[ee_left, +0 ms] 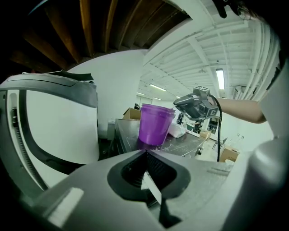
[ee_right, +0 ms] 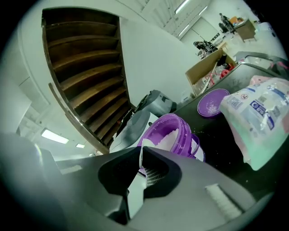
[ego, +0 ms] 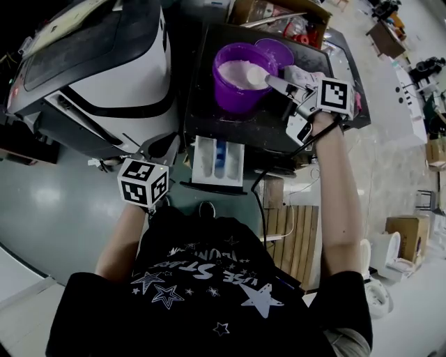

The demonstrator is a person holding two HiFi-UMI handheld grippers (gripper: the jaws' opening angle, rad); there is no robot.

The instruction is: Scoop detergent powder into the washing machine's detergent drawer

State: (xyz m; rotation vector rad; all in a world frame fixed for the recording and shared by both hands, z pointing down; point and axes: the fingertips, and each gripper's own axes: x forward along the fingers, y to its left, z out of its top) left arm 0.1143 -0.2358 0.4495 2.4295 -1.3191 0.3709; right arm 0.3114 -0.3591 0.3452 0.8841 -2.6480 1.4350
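Observation:
A purple tub [ego: 240,77] of white detergent powder stands on the black table [ego: 209,118]; it also shows in the left gripper view [ee_left: 156,124] and the right gripper view [ee_right: 174,135]. My right gripper [ego: 270,79] [ee_right: 140,152] reaches over the tub's rim, shut on a white scoop [ego: 255,74] that rests in the powder. The white detergent drawer [ego: 217,162] stands pulled out below the table's front edge, with a blue compartment in its middle. My left gripper [ego: 162,148] [ee_left: 145,154] hangs left of the drawer, shut with nothing in it.
The washing machine [ego: 104,63] fills the upper left. On the table lie the purple lid [ego: 275,50] and a detergent bag [ee_right: 259,117]. A cardboard box [ego: 279,14] sits behind the table. A wooden slatted stand [ego: 296,237] is on the floor at the right.

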